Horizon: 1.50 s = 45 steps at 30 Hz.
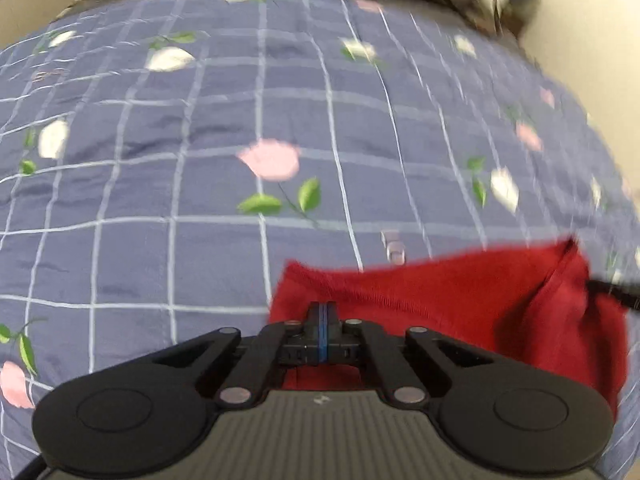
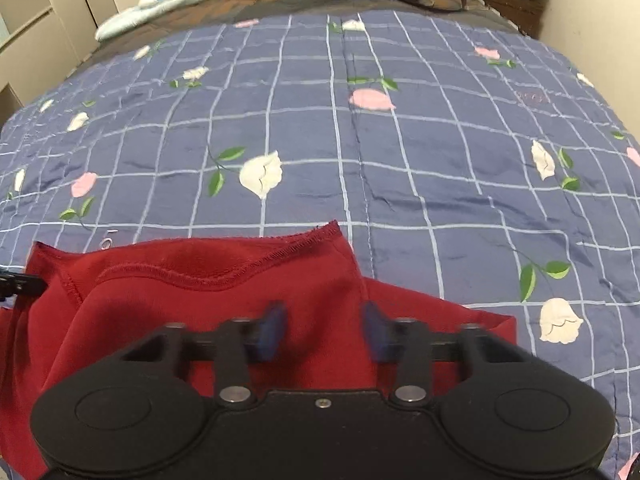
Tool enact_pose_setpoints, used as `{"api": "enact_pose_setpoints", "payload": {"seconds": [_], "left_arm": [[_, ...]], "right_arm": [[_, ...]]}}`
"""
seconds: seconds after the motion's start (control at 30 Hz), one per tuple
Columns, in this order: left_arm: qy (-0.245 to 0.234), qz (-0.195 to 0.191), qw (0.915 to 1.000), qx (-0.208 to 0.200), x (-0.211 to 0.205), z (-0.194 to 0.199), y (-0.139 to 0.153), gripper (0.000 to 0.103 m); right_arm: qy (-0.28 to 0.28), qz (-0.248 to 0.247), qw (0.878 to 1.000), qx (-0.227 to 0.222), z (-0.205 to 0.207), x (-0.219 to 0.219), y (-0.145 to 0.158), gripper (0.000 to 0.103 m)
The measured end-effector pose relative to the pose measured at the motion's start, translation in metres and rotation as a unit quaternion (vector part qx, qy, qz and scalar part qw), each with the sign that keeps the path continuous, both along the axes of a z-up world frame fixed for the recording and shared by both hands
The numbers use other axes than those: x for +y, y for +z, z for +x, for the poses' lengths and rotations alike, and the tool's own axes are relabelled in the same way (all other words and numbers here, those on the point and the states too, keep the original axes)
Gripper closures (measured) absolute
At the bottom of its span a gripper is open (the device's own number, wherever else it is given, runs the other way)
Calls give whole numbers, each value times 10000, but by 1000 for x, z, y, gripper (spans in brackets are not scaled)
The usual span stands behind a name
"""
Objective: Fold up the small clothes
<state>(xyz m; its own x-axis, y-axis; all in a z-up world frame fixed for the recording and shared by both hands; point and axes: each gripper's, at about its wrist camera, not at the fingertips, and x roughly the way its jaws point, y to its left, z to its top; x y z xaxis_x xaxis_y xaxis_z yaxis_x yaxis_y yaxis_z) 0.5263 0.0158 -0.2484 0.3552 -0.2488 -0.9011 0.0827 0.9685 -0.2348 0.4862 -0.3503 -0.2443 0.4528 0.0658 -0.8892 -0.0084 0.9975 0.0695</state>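
No legible writing is showing. The red garment (image 2: 224, 304) is lying on the bed quilt (image 2: 400, 184) at six o'clock; left tongs (image 1: 323, 312) are pressing together over it, right tongs (image 2: 325, 332) spreading above it.

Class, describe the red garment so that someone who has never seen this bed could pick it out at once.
A blue checked quilt printed with white and pink flowers covers the bed. At its near edge, under both grippers, lies the red garment, rumpled, with a stitched hem along its far side. It is the only plain red thing on the patterned cloth.
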Motion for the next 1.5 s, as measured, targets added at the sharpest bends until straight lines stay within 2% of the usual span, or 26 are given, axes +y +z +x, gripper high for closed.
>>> {"api": "enact_pose_setpoints", "payload": {"seconds": [0.03, 0.07, 0.13, 0.2, 0.3, 0.37, 0.43, 0.53, 0.57, 0.63, 0.7, 0.73, 0.77, 0.8, 0.83, 0.87, 0.9, 0.97, 1.0, 1.2, 1.27, 1.3, 1.37, 1.47, 1.5], "left_arm": [[71, -22, 9999, -99, 5, -1, 5, 103], [141, -30, 9997, -177, 10, 0, 9, 103], [326, -108, 9991, -252, 22, 0, 14, 103], [323, -371, 9983, -308, 30, 1, 17, 103], [-7, -669, 9975, -235, 30, 2, 17, 102], [-285, -653, 9973, -200, 24, 1, 15, 95], [-522, -582, 9969, -110, 15, -2, 11, 74], [-620, -401, 9973, -4, 4, -3, 2, 65], [-614, -321, 9976, 71, 1, -1, -3, 63], [-537, -122, 9981, 264, -4, 3, -13, 61], [-512, -101, 9976, 444, -8, 8, -22, 58], [-508, -78, 9975, 494, -10, 11, -25, 58], [-529, -70, 9972, 515, -11, 12, -28, 59], [-568, -53, 9970, 515, -13, 13, -28, 68], [-602, 37, 9970, 485, -14, 13, -28, 98], [-593, 142, 9971, 462, -13, 13, -27, 100], [-515, 55, 9977, 435, -10, 13, -24, 103], [-278, -34, 9993, 244, -1, 9, -13, 103], [-163, -47, 9998, 143, 5, 7, -8, 103], [861, -233, 9959, -119, 53, -1, 11, 103], [1034, -424, 9936, -171, 62, 0, 13, 103], [1062, -644, 9921, -168, 65, -1, 13, 103], [884, -994, 9911, -89, 64, -2, 12, 103], [354, -814, 9960, -82, 45, -8, 9, 92], [252, -800, 9965, -30, 39, -9, 6, 82]], "right_arm": [[-24, -35, 10000, 30, 2, 0, 0, 98], [-67, -42, 10000, 20, 3, 0, 1, 100], [-157, 54, 9999, -25, 3, -4, 4, 101], [-274, 143, 9995, -66, 1, -11, 8, 102], [-467, 148, 9988, -88, -1, -20, 11, 102], [-560, 153, 9983, -64, -2, -24, 10, 101], [-575, 230, 9981, -59, -3, -24, 10, 95], [-580, 383, 9975, -152, -6, -21, 11, 77], [-601, 438, 9971, -182, -6, -20, 11, 75], [-627, 561, 9962, -225, -8, -18, 11, 64], [-626, 633, 9956, -278, -9, -16, 11, 54], [-607, 654, 9956, -291, -8, -15, 10, 46], [-582, 675, 9956, -294, -7, -14, 9, 43], [-555, 691, 9957, -286, -6, -13, 7, 39], [-527, 682, 9960, -251, -3, -11, 4, 38], [-506, 664, 9963, -206, -1, -10, 1, 38], [-485, 642, 9966, -159, 1, -8, -3, 41], [-464, 574, 9972, -81, 4, -4, -8, 72], [-493, 448, 9978, -6, 6, -2, -9, 94], [-659, 295, 9970, -264, -4, -8, 6, 95], [-815, 335, 9957, -297, -6, -17, 11, 95], [-913, 385, 9946, -294, -7, -22, 12, 95], [-1077, 479, 9928, -228, -7, -31, 11, 95], [-1161, 568, 9915, -171, -7, -34, 9, 90], [-1156, 548, 9917, -159, -7, -33, 9, 87]]}}
